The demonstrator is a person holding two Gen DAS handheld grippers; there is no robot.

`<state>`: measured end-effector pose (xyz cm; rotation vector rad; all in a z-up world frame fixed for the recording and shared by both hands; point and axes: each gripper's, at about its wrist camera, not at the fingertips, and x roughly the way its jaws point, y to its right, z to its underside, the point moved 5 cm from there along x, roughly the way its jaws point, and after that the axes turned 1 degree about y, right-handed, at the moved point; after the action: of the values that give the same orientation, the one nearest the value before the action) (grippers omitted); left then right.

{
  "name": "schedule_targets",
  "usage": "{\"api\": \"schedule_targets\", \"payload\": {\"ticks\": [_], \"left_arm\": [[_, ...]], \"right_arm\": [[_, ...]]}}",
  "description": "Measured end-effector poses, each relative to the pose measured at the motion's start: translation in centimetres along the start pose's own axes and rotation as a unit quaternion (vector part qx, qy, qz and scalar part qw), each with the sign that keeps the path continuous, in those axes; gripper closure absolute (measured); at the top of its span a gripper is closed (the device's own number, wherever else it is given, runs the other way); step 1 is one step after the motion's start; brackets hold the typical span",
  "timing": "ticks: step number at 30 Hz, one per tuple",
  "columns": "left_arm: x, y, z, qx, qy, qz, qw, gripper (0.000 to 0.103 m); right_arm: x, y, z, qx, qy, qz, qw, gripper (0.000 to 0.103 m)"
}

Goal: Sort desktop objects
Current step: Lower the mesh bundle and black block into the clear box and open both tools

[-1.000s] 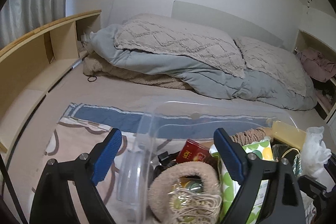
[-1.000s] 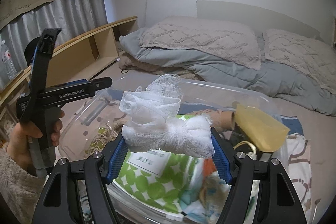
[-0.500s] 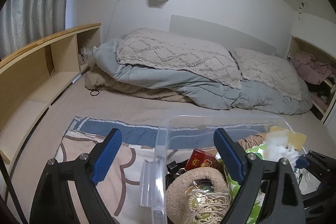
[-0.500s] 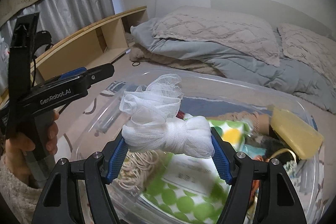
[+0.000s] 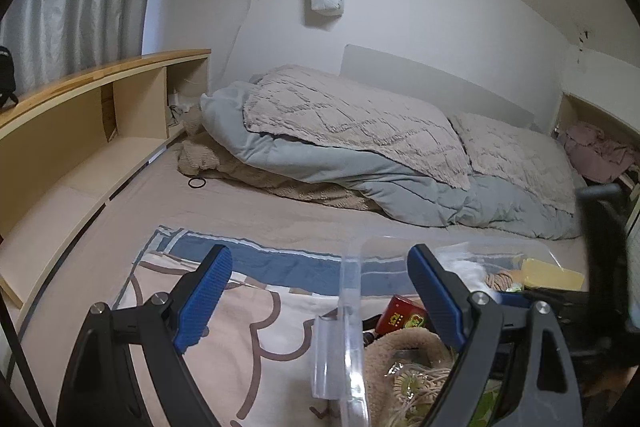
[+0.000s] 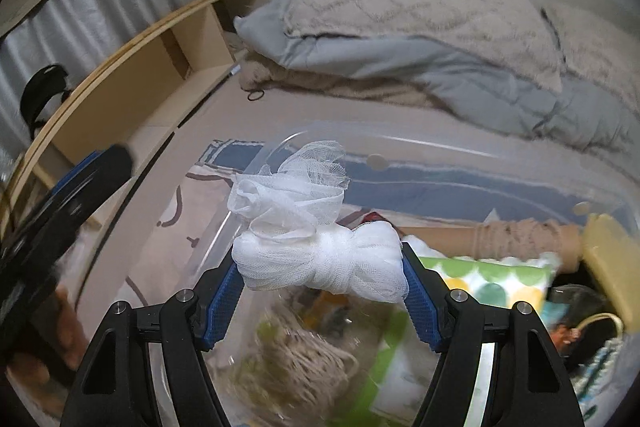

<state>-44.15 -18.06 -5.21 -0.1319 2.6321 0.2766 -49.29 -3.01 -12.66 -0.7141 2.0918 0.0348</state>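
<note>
Above the clear plastic bin [image 6: 460, 147], the right gripper [image 6: 322, 273] clamped a white knotted mesh bundle [image 6: 316, 247]; no writing was legible. The left gripper [image 5: 320, 291] gaped empty, straddling the bin's wall.

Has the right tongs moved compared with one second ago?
Yes. The right tongs, shut on the white mesh bundle, have moved forward and down over the clear bin; its far rim sits higher.

I see the white mesh bundle [image 6: 320, 259], knotted into a bow-like wad with a loose frilly tuft on top, lying crosswise above the clear plastic bin [image 6: 420, 143], which sits on the patterned cloth packed with twine, a green-dotted pack and a yellow block.
</note>
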Motion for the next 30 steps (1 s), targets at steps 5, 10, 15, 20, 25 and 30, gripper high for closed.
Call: {"api": "schedule_targets", "payload": {"ticks": [5,10,15,20,25,30], "left_arm": [[-0.1,-0.9,-0.3,-0.018,0.004,0.005,0.9998,0.013],[0.0,-1.5,-0.5,-0.028,0.006,0.009,0.9995,0.013],[0.3,-1.8,-0.5,-0.033,0.004,0.009,0.9994,0.013],[0.5,-1.6,-0.3,-0.031,-0.001,0.009,0.9995,0.013],[0.2,-1.3,-0.3,-0.027,-0.001,0.008,0.9996,0.013],[-0.4,-1.4,-0.4,-0.025,0.001,0.007,0.9997,0.013]], "right_arm": [[2.3,-0.7,-1.3,0.016,-0.025,0.005,1.000,0.030],[4.0,-0.9,-1.7,0.011,-0.041,0.033,0.999,0.018],[4.5,-0.8,-2.0,0.008,-0.031,0.039,0.999,0.000],[4.5,-0.7,-1.9,0.008,-0.031,0.039,0.999,0.000],[4.1,-0.6,-1.3,0.000,-0.029,0.041,0.999,0.000],[2.2,-0.9,-1.2,-0.006,0.010,0.021,1.000,0.000]]}}
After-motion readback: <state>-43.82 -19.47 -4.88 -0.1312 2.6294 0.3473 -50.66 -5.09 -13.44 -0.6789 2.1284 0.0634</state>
